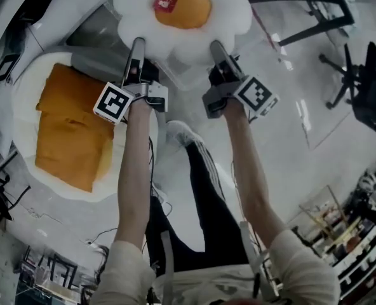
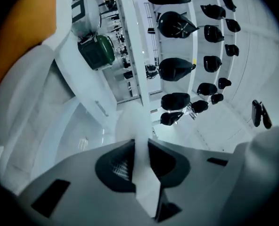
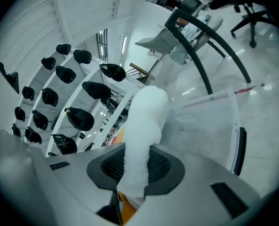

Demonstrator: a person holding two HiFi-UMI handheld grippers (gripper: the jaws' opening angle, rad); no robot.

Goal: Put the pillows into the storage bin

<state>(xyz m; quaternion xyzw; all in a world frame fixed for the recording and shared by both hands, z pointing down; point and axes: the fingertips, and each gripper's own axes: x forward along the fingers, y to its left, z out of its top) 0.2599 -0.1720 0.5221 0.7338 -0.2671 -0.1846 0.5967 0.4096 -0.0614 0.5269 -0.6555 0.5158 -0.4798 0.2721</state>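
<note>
Lying at the far left of the head view is a large white pillow with an orange slab (image 1: 67,132), well apart from both grippers. Next, the left gripper (image 1: 137,44) is clamped on the near white rim of the fried-egg pillow (image 1: 183,14). The right gripper (image 1: 217,47) pinches the same rim further right. The pillow hangs between them, seemingly above a clear storage bin (image 3: 210,121), whose outline is faint.
</note>
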